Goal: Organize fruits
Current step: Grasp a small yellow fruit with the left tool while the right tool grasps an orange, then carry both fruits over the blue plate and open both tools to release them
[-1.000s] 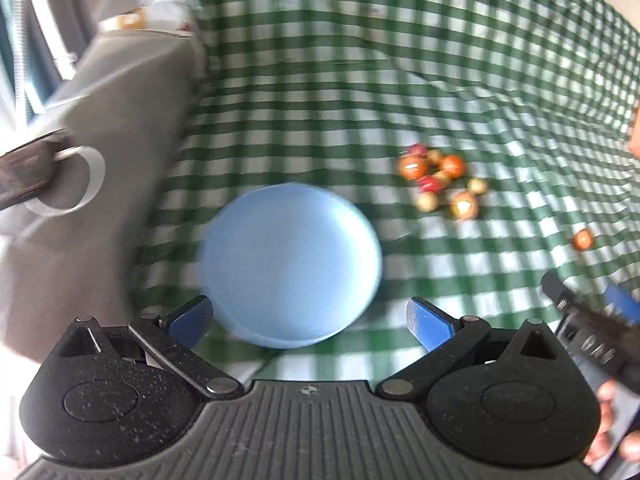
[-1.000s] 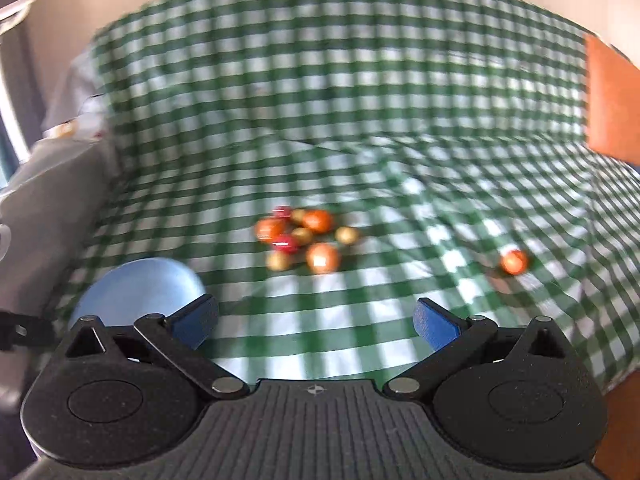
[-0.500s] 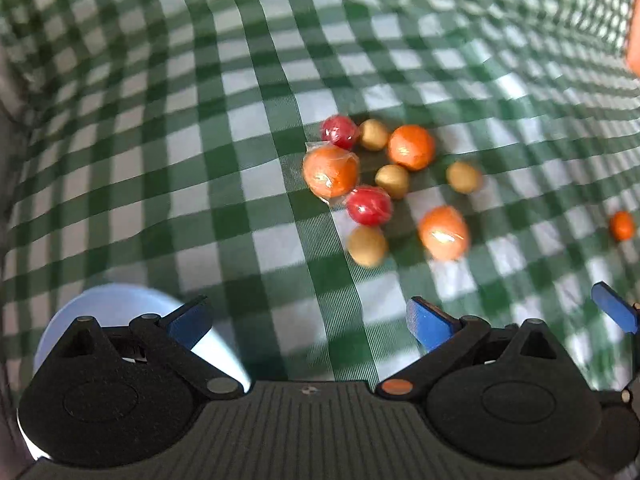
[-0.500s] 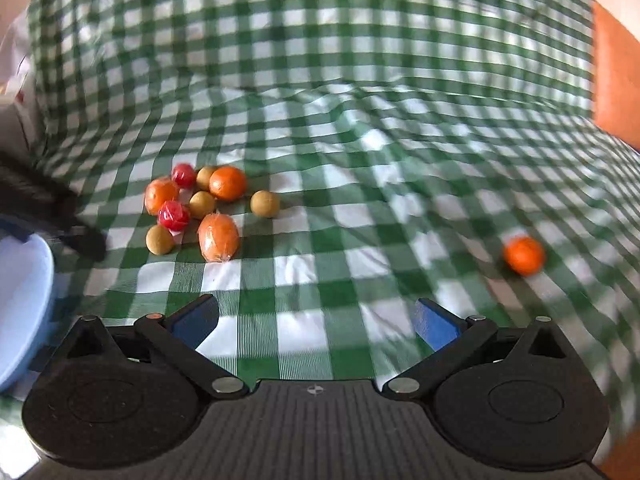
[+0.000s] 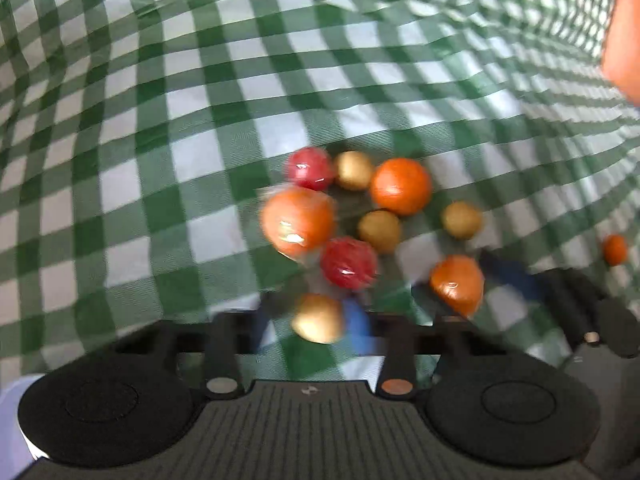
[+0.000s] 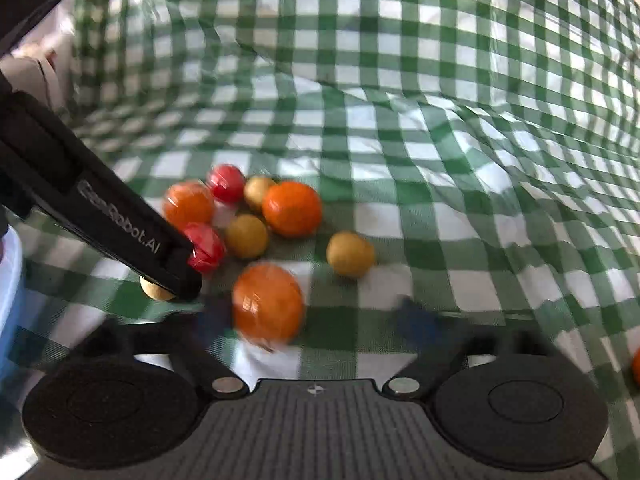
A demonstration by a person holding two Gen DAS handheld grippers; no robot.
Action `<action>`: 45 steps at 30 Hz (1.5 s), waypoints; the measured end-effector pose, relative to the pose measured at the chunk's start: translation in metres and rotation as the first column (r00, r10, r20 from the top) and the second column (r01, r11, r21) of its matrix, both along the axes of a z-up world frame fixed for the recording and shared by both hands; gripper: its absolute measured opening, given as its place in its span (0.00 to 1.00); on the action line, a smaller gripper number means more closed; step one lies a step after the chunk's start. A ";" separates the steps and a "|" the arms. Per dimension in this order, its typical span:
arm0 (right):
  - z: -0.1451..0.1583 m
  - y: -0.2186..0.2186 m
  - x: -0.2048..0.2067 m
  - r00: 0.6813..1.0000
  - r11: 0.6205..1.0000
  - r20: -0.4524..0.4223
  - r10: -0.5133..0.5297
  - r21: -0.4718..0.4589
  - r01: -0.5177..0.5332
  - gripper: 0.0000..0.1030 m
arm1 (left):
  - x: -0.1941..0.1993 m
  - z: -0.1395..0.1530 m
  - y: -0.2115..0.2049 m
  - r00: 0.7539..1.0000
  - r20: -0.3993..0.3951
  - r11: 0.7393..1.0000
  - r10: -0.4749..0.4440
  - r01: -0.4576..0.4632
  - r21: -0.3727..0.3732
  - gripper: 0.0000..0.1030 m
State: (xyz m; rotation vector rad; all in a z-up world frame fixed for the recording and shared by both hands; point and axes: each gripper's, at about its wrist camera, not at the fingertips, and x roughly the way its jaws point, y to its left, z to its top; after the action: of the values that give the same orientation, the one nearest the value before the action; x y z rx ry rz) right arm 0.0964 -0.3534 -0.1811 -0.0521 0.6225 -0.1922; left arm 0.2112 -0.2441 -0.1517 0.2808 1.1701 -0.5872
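Tongs, left (image 5: pixel 308 320): pressed in on one small tan fruit (image 5: pixel 318 318), the item at the near rim of the cluster (image 6: pixel 292 208).

Tongs, right (image 6: pixel 314 318): jaws closing, not yet gripping. One film-wrapped orange (image 6: pixel 268 302) sits between them, hard by the left pad and clear of the right one.

Fruit, remaining: oranges, two red ones and more tan ones, bunched mid-cloth, several touching. A red fruit (image 6: pixel 204 248) lies just beside the left tongs' tip.

Stray orange (image 5: pixel 615 249): alone, well apart, toward the cloth's right edge.

Blue bowl (image 6: pixel 8 280): only a sliver shows, toward the cloth's left edge. Likely where the fruit is to go.

Checked cloth (image 6: pixel 440 80): green and white, rumpled, with folds behind the cluster.

Handling notes, as I judge them:
- Both picks are round, and the orange's film looks slick. Grip each across its widest part, not above it.
- Shift the right tongs so the orange sits midway before the pads meet. Otherwise one pad may push it away over the cloth.
- Lift the tan fruit straight up, or the red neighbour will be knocked rolling.
- The two tongs work close together, so raise them one after the other.
- Soft cloth gives underneath, so do not press down while closing.
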 end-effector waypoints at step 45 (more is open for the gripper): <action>0.130 0.218 -0.196 0.959 0.959 0.009 0.282 0.023 -0.282 0.34 | -0.211 0.168 0.270 0.925 0.184 0.927 0.331 -0.283 -0.247 0.29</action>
State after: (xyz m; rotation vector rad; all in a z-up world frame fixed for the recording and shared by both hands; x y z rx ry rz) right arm -0.0992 -0.1357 -0.0510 -0.1163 0.6047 0.0919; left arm -0.0001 0.0255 0.0163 -0.0273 0.8993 -0.3879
